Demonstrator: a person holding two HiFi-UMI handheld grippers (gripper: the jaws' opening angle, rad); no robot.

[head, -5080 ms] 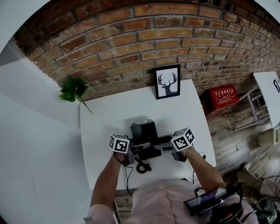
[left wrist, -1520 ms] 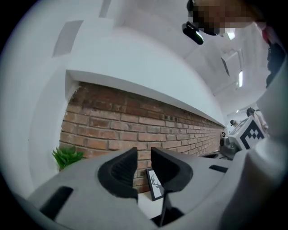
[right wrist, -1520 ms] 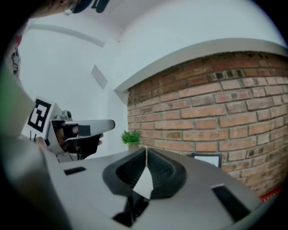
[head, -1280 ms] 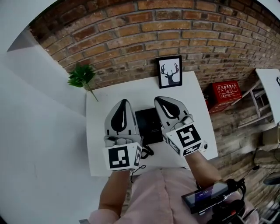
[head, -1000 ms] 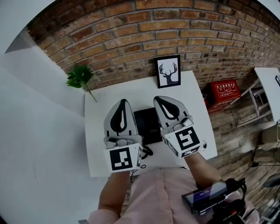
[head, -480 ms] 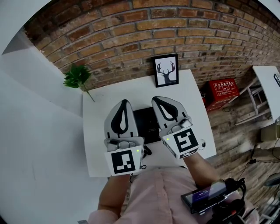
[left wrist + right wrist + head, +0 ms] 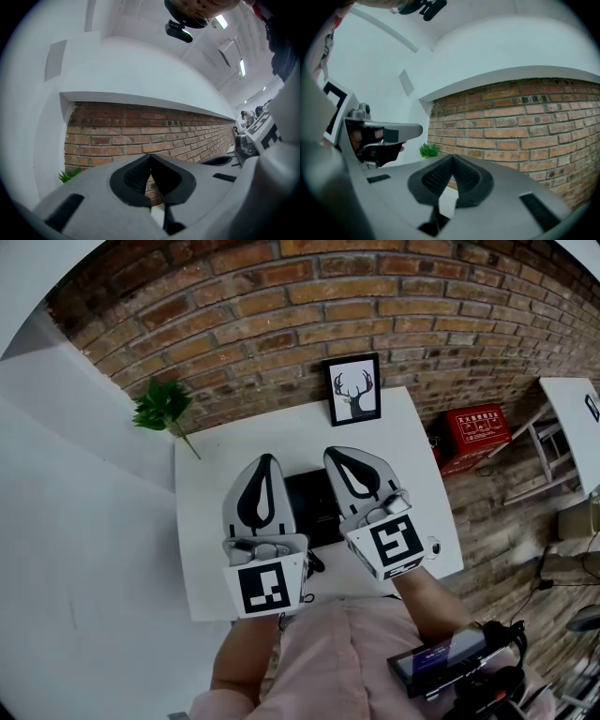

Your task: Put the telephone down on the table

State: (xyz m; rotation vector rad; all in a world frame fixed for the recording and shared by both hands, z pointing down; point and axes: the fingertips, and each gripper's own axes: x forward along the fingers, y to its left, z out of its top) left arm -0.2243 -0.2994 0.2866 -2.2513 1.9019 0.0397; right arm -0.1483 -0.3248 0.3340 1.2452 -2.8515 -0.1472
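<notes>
Since five seconds ago, the left gripper point(image 7: 262, 461) and right gripper point(image 7: 341, 454) have risen off the telephone point(image 7: 315, 509), which lies on the table point(image 7: 272, 435). Both are fully closed and empty.

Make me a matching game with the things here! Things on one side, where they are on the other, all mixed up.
1 black telephone
2 black-framed deer picture
3 green leafy plant
4 red box

A on the floor, right of the white table
B leaning against the brick wall
C past the table's far left corner
D middle of the table

Pairs: 1-D, 2-B, 3-C, 4-A
</notes>
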